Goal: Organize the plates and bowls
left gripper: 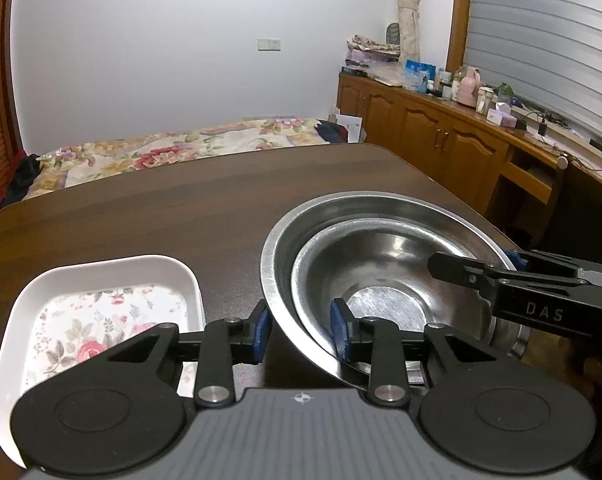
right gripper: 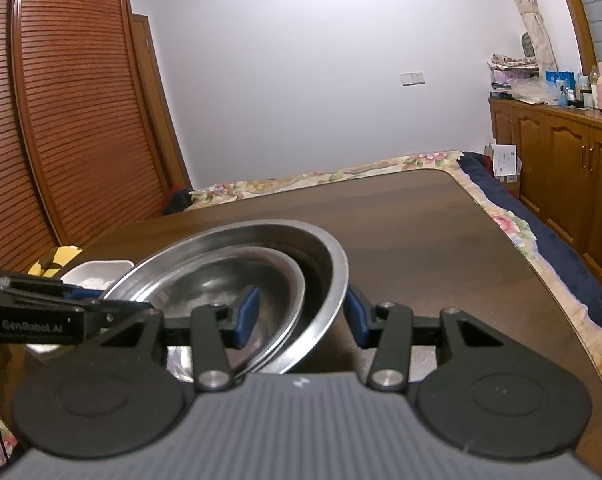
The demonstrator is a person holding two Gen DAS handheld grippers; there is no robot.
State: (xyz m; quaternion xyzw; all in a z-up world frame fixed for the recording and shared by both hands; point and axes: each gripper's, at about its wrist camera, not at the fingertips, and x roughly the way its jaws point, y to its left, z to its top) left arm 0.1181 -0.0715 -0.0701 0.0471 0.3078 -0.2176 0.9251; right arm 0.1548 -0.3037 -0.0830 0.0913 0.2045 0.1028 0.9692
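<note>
Nested round steel bowls [left gripper: 381,256] sit rim-between both spread claws, left claw [left gripper: 301,334] and right claw [right gripper: 303,316]; bare dark wooden counter [left gripper: 161,208] lies toward its far edge.

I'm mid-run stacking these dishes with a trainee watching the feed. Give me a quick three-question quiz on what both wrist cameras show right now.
1. True or false: the smaller steel bowl sits inside the larger steel bowl.
2. Which dish lies to the left of the bowls on the table? A) white floral tray B) glass cup C) wooden board
3. What does each gripper straddle with open fingers: the left gripper and the right gripper?

Key: 1 true. 2 A. 3 Each straddles the bowls' rims, on opposite sides; neither has closed on them.
</note>
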